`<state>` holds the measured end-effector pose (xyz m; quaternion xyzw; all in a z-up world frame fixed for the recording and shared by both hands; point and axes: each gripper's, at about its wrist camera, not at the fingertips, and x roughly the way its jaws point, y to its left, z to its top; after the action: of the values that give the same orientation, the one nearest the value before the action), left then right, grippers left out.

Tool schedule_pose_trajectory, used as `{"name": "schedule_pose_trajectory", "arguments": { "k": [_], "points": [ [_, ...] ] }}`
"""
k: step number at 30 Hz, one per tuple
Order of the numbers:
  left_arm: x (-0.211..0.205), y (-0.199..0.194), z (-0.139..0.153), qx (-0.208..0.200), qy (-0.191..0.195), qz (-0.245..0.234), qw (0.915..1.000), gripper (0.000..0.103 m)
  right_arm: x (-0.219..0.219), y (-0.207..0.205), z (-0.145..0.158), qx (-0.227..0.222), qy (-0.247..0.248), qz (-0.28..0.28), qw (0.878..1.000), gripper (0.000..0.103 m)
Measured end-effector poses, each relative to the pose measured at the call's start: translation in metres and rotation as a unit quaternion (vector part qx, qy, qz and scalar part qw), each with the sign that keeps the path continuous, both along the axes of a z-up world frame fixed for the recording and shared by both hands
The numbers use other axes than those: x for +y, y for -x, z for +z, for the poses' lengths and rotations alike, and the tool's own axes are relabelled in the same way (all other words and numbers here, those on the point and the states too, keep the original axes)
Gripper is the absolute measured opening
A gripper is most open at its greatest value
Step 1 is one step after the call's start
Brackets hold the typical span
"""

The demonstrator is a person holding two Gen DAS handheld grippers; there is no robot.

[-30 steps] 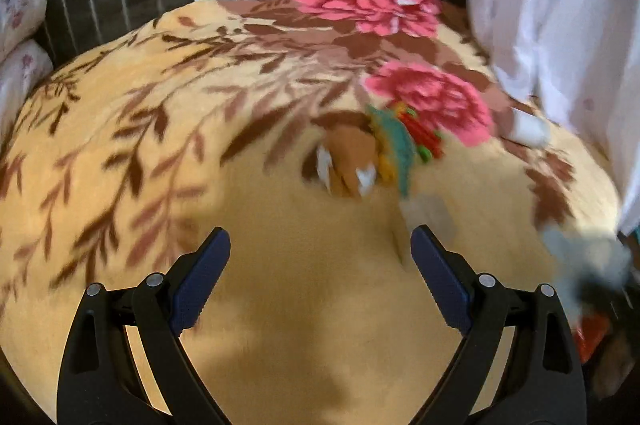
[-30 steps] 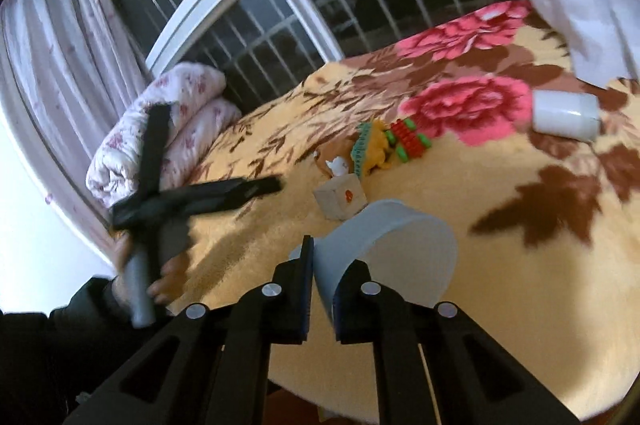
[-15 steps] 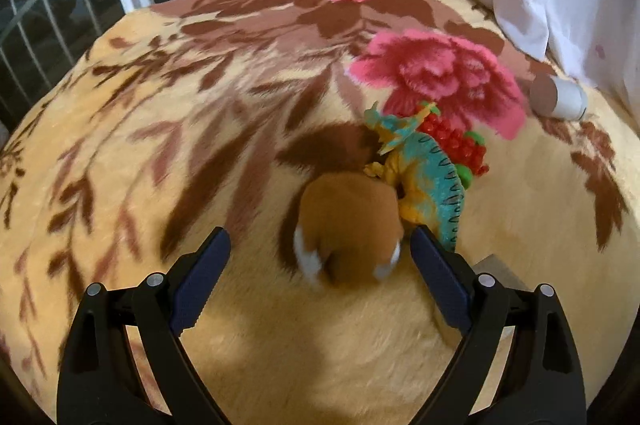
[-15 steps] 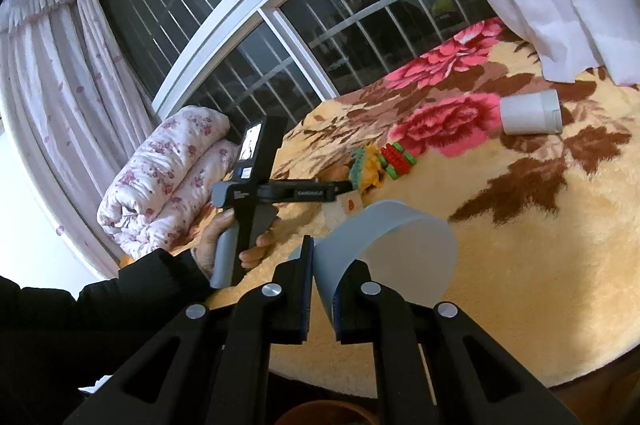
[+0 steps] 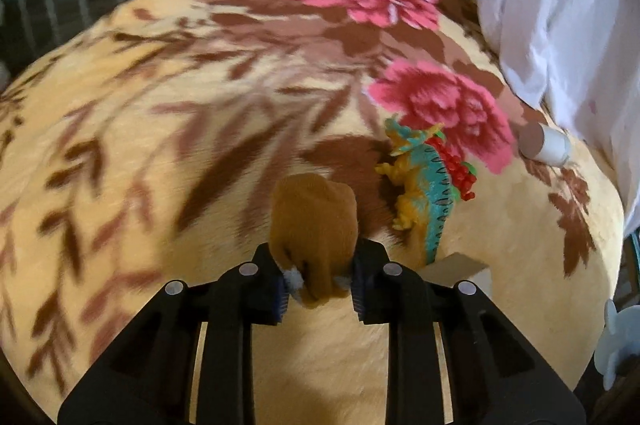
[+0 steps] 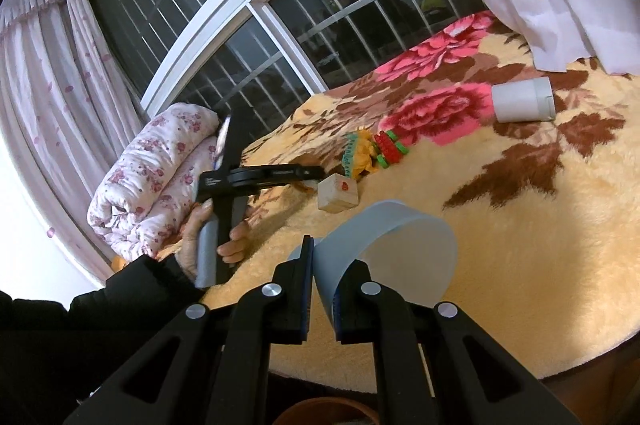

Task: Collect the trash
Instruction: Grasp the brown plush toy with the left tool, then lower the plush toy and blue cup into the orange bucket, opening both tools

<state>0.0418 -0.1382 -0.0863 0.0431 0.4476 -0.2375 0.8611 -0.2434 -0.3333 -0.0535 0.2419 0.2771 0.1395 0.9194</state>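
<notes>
Setting: bed under a floral blanket, window bars behind.
Left tool: pressed onto the brown plush toy, pads squeezing its near end; the toy's long axis runs straight away from the tool, along the fingers.
Right tool: pinching the wall of a pale blue cup, mouth facing away and to the right.
Key relation: plush lies on the blanket at mid-bed; the cup sits off to its right, near the bed edge, so the carry likely runs rightward.
Neighbours: toy dinosaur just right of the plush, wooden block near it, white jar well apart.
Risk: soft plush may slip.
</notes>
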Motion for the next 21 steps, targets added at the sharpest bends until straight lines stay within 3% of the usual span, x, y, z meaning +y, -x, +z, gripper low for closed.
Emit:
{"name": "schedule_pose_trajectory", "arguments": {
  "k": [8,15,21],
  "points": [
    [0.038,0.072,0.024,-0.068,-0.07,0.082,0.9918,0.023,0.029,0.005,0.007,0.0,0.016,0.009,1.0,0.008],
    [0.065,0.136,0.027,-0.079,-0.074,0.121,0.9867,0.023,0.078,0.013,0.021,-0.014,0.064,0.034,0.997,0.008],
    [0.08,0.185,0.026,-0.079,-0.062,0.119,0.9878,0.023,0.107,0.033,0.027,-0.018,0.085,0.057,0.995,0.008]
  ]
}}
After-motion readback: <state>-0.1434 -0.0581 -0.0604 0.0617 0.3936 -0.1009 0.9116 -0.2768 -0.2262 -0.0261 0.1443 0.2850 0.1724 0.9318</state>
